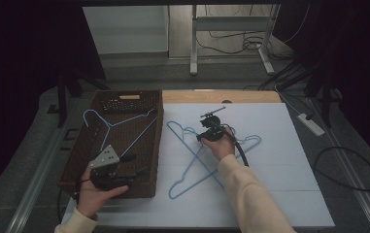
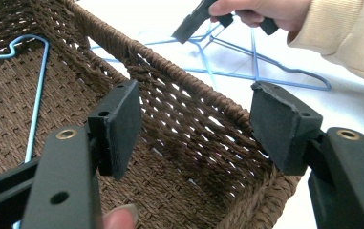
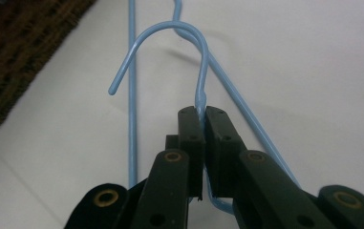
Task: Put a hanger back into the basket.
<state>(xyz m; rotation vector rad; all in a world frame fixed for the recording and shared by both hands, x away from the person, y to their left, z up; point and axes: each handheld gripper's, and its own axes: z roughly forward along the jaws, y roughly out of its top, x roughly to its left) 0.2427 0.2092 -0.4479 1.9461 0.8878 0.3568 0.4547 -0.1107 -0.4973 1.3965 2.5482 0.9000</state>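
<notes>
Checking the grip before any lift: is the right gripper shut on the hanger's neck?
Shut: the right gripper has its pads pressed together on the blue hanger just below its hook.

Open white table surface (image 1: 275, 160) right of the crossed blue hangers (image 1: 207, 155): free passage. Left side blocked by brown wicker basket (image 1: 151, 145), its wall rising just beside the hangers. Inside basket, one hanger (image 1: 119, 124) lying on the floor.

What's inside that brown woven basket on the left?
The brown woven basket holds one light blue wire hanger, lying across its floor. The left gripper and hand cover the basket's near end, so that part stays unseen.
</notes>
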